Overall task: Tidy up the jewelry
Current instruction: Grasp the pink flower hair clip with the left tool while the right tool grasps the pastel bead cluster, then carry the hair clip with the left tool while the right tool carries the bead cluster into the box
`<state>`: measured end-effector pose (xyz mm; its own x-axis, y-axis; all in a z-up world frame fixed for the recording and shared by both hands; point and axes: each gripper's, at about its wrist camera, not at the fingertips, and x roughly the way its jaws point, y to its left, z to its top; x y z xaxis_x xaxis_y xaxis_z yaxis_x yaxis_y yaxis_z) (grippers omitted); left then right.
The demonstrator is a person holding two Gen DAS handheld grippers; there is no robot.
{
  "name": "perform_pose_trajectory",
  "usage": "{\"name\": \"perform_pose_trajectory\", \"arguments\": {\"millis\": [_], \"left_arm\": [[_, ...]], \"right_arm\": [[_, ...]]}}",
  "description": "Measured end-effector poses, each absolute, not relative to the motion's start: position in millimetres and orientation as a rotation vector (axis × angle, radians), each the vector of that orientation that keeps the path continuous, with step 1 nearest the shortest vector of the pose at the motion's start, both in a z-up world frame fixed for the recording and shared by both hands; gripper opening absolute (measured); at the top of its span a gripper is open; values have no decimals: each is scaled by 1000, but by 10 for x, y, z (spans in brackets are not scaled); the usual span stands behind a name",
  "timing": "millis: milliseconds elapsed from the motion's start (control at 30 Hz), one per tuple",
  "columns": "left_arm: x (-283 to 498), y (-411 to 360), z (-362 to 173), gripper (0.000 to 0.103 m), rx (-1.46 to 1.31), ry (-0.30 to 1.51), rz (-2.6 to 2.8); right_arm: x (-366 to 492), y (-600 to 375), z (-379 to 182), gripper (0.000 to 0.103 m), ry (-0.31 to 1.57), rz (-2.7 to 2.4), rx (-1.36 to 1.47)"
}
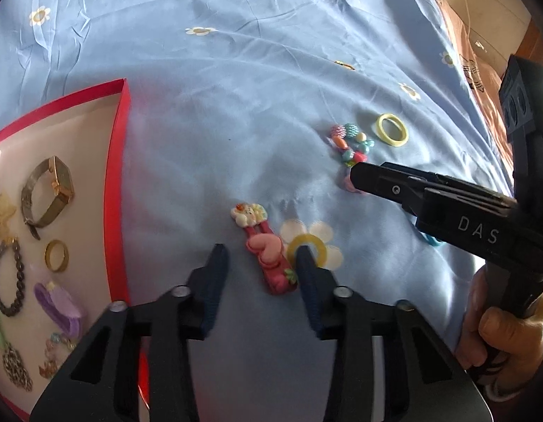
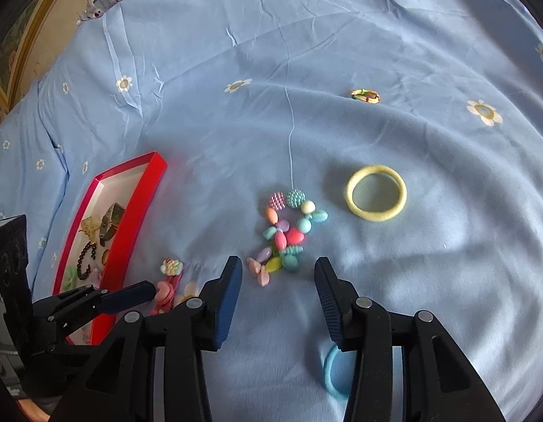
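The pink hair clip [image 1: 268,256], stiff and light (likely slippery plastic), lies between the spread fingers of the left gripper [image 1: 261,256]; its narrow sides should be pinched. The right gripper [image 2: 278,274], likewise spread and empty, is poised just short of the loose bead bracelet [image 2: 287,235].

Glossy plastic beads [image 2: 287,235] — matt cloth sheet [image 2: 342,52]

Tray [image 1: 120,133] sits far left on the bedsheet [image 1: 236,70], holding watch [image 1: 50,190], ring [image 1: 56,255], bead bracelet [image 1: 7,281]. Hair clip [image 1: 268,256] lies right of the tray, between left gripper [image 1: 262,256] fingers. Bead string [image 2: 285,235] lies ahead of right gripper [image 2: 278,270]; hair tie [image 2: 376,192] just right of it, second hair tie [image 2: 329,374] under the right gripper.
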<state>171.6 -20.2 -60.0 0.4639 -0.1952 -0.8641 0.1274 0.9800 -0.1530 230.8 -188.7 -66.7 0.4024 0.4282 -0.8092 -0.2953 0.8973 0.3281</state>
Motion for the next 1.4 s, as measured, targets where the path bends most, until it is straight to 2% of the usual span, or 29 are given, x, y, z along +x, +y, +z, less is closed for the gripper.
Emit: {"name": "perform_pose_trajectory", "arguments": {"millis": [33,67,233,300,367,433,867,1400], "left_arm": [[1730,-194,-604,21,-69,1068,-199],[1748,-179,-605,17,-72,1067,-199],[1800,-77,-597,15,-137,1060,-217],[1790,-54,-585,15,-149,1054,-220],[1784,-45,-566,15,-162,1049,-229],[1768,-33,-533,15,-174,1043,-237],[1552,174,-237,15,-210,977,-228],[1127,643,2,15,-254,914,-159]], "right_arm": [[2328,-1866,-675,45,1063,457,134],[2343,-1846,-683,45,1061,456,126],[2387,-1702,-732,43,1043,432,24],[2379,-1636,-740,37,1028,410,-36],[2370,-1629,-740,22,1017,397,-56],[2365,-1653,-730,13,1016,395,-44],[2004,-1700,-413,12,976,483,57],[1615,-1313,-104,13,931,585,37]]}}
